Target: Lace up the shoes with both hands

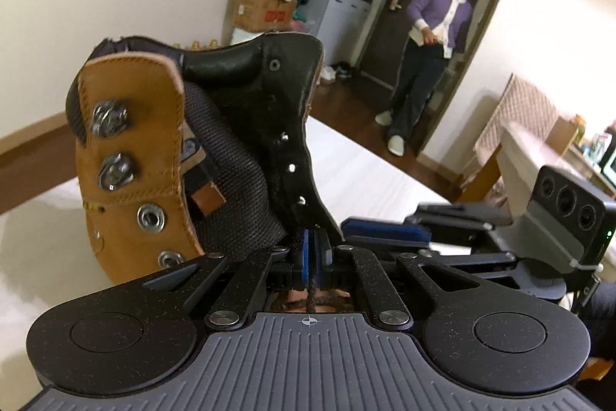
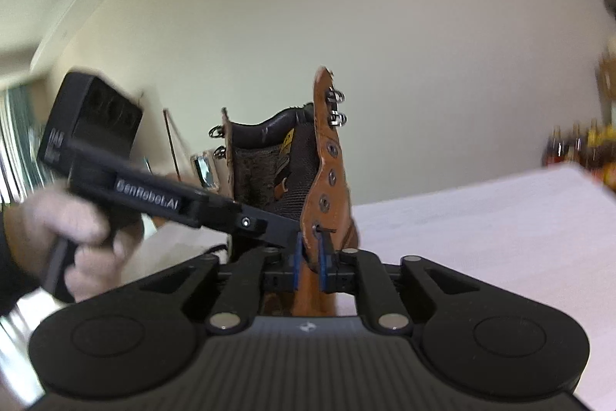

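Boot (image 1: 161, 149), tan leather with metal eyelets, upright on a white bench (image 1: 365, 172); left gripper (image 1: 313, 249) pinched narrow on the dark lace (image 1: 310, 299) at the boot's black flap (image 1: 285, 110); right gripper (image 2: 310, 257) slightly parted, its blue pads astride the tan eyelet flap (image 2: 327, 180), whether pressing it cannot be told; a gloved hand (image 2: 73, 226) carries the left gripper; a person (image 1: 435, 37) stands in the far doorway.

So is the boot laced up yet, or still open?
Still open. The boot has its two brown eyelet flaps spread apart, the tongue shows between them, and the upper metal eyelets and hooks have no lace through them.
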